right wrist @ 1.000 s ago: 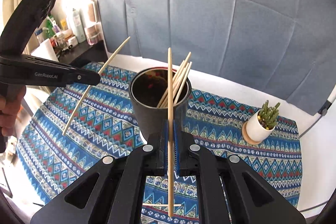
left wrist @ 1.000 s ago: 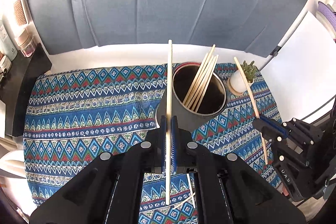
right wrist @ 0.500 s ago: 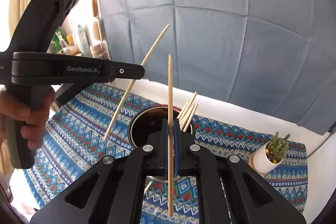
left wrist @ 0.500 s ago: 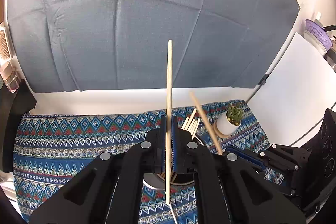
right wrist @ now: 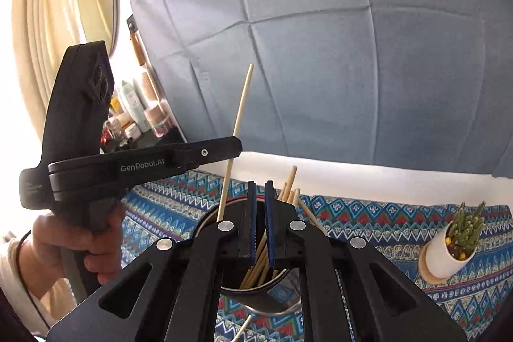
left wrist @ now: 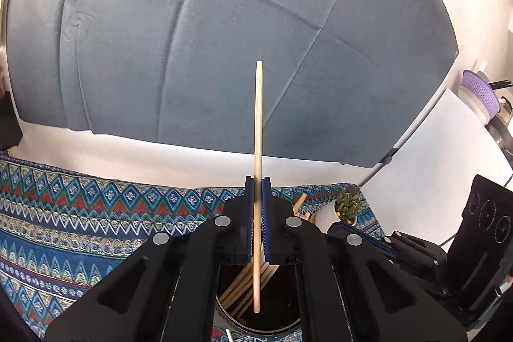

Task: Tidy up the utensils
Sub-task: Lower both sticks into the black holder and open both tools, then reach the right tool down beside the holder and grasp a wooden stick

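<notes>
**Left chopstick over cup, right tool empty**

Left tool [left wrist: 257, 191] is clamped on one chopstick [left wrist: 258, 124], held near-vertical, lower tip just over the mouth of the dark cup [right wrist: 211, 220]. Right tool [right wrist: 260, 197] sits right above the cup, jaws slightly apart with nothing between them. A bundle of chopsticks [right wrist: 288, 185] leans against the cup's right side. At least one loose stick [right wrist: 242, 327] lies on the patterned cloth [right wrist: 368, 213] near the cup's base.

Risks, as I read it:
- The two tools are crowded over the cup. A left release could bounce the stick off the right tool's fingers or the rim, onto the counter.
- The tip may catch the leaning bundle and jam.
- A tool could bump the cup and tip it.
- The potted plant [right wrist: 455, 242] is far enough right, low risk.
</notes>
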`<act>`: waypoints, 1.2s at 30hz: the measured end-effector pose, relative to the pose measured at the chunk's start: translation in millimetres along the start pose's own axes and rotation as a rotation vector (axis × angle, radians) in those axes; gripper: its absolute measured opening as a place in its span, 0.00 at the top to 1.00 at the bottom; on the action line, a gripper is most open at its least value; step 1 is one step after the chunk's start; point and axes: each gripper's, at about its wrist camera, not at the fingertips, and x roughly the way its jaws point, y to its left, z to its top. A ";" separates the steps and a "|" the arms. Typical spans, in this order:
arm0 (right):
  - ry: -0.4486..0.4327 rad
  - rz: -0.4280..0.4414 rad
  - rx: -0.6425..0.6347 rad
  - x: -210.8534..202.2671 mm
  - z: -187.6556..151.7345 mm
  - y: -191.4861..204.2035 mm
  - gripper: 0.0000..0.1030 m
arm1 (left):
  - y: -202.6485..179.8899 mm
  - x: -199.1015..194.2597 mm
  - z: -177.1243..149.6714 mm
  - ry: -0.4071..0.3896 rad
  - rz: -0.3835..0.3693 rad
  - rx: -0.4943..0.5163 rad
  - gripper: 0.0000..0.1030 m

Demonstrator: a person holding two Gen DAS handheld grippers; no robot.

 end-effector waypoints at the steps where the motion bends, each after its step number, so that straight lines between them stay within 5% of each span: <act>1: 0.004 -0.009 0.010 -0.4 -3.0 -3.0 0.95 | -0.4 1.2 -4.3 -0.006 -0.001 0.008 0.95; 11: 0.096 -0.180 0.024 -7.3 -34.3 -37.9 0.91 | 7.2 4.5 -37.1 0.014 0.035 0.024 0.93; 13: 0.125 -0.198 0.033 -6.1 -42.1 -45.7 0.91 | 12.1 0.5 -39.3 0.013 0.037 0.007 0.88; 15: 0.160 -0.209 0.034 -1.7 -50.2 -52.4 0.89 | 16.1 -4.4 -39.7 0.013 0.042 -0.007 0.72; 18: 0.215 -0.225 0.010 9.8 -60.8 -59.8 0.72 | 18.3 -12.5 -40.8 0.014 0.072 0.000 0.56; 23: 0.266 -0.198 -0.037 36.3 -67.0 -70.8 0.63 | 26.3 -26.2 -44.2 0.034 0.123 0.003 0.33; 26: 0.295 -0.181 -0.066 57.9 -63.0 -81.3 0.53 | 35.3 -30.4 -49.0 0.055 0.158 -0.008 0.28; 36: 0.455 -0.123 -0.006 147.0 -58.9 -118.4 0.53 | 79.0 -11.7 -67.5 0.224 0.310 -0.057 0.17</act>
